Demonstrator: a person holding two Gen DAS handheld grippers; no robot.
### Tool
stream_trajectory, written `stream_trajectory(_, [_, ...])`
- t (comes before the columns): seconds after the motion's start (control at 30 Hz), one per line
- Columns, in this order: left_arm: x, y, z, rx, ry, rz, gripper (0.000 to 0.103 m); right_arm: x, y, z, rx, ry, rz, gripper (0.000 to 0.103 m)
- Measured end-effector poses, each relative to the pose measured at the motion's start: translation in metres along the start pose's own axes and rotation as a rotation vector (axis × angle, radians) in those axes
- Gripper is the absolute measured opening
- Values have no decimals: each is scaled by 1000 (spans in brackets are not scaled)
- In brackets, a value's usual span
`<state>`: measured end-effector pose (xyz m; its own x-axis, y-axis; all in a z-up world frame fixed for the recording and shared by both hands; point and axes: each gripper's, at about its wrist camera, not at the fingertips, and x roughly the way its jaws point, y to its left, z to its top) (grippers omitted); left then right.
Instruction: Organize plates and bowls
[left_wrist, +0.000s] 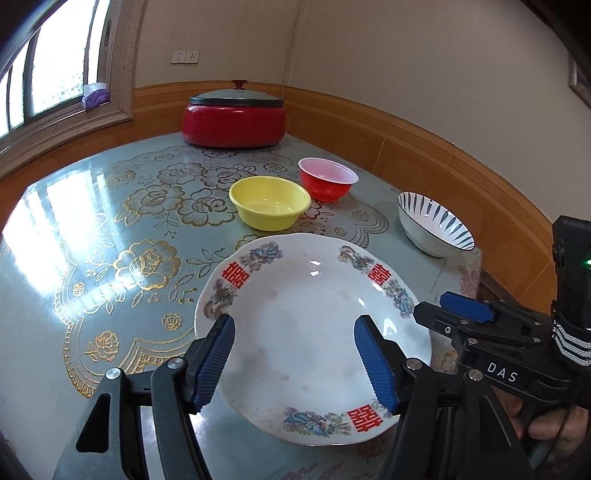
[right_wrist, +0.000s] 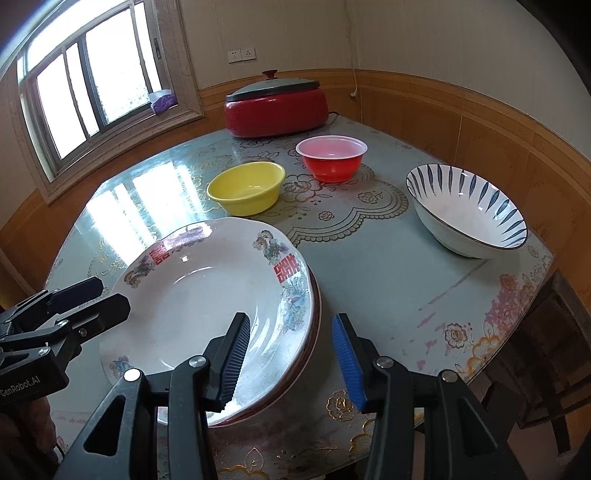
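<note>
Left wrist view has my left gripper (left_wrist: 295, 363) spread wide over the plate (left_wrist: 314, 332), its pads hovering above the white dish and pinching nothing. Right wrist view shows my right gripper (right_wrist: 291, 360) spread too, one pad over the plate's (right_wrist: 207, 310) right rim, the other over bare table (right_wrist: 369, 258). A reddish edge peeks out beneath that rim, so this plate seems to sit on another; how many lie there is hidden. Beyond the plate stands a yellow bowl (left_wrist: 269, 201), nearly touching a red bowl (left_wrist: 327, 179) behind it. A striped bowl (right_wrist: 465, 212) sits well apart near the right edge. A lidded red cooker (left_wrist: 233, 118) stands at the far edge by the wall. My gripper arms cover the plate's near rim in both views.
</note>
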<state>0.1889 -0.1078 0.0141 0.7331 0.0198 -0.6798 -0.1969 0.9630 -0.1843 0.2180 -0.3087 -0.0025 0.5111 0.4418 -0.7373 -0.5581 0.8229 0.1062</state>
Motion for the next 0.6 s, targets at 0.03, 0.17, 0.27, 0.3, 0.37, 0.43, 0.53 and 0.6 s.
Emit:
stream_trajectory(0.03, [1,-3,1,6,0,-6,68,0,-1,0,0,0,-1,47])
stream_trajectory(0.17, [7,-14,7,26,10,-23,68,-1,-7,0,5,-2,10,47])
stream_trajectory(0.27, [12,-23,11,40,10,-23,68,-3,-13,4,0,-15,29,47])
stream_trajectory(0.3, [15,-26,13,44,10,-21,68,-4,-16,6,-7,-25,33,47])
stream_trajectory(0.37, [20,-32,18,47,7,-9,68,-6,-23,13,-19,-42,50,47])
stream_trajectory(0.43, [25,-40,24,45,4,11,70,-5,-33,23,-35,-54,62,47])
stream_trajectory(0.53, [34,-53,36,39,-5,32,70,-2,-54,41,-51,-61,77,47])
stream_trajectory(0.6, [43,-63,44,37,-5,40,70,0,-74,54,-44,-63,97,47])
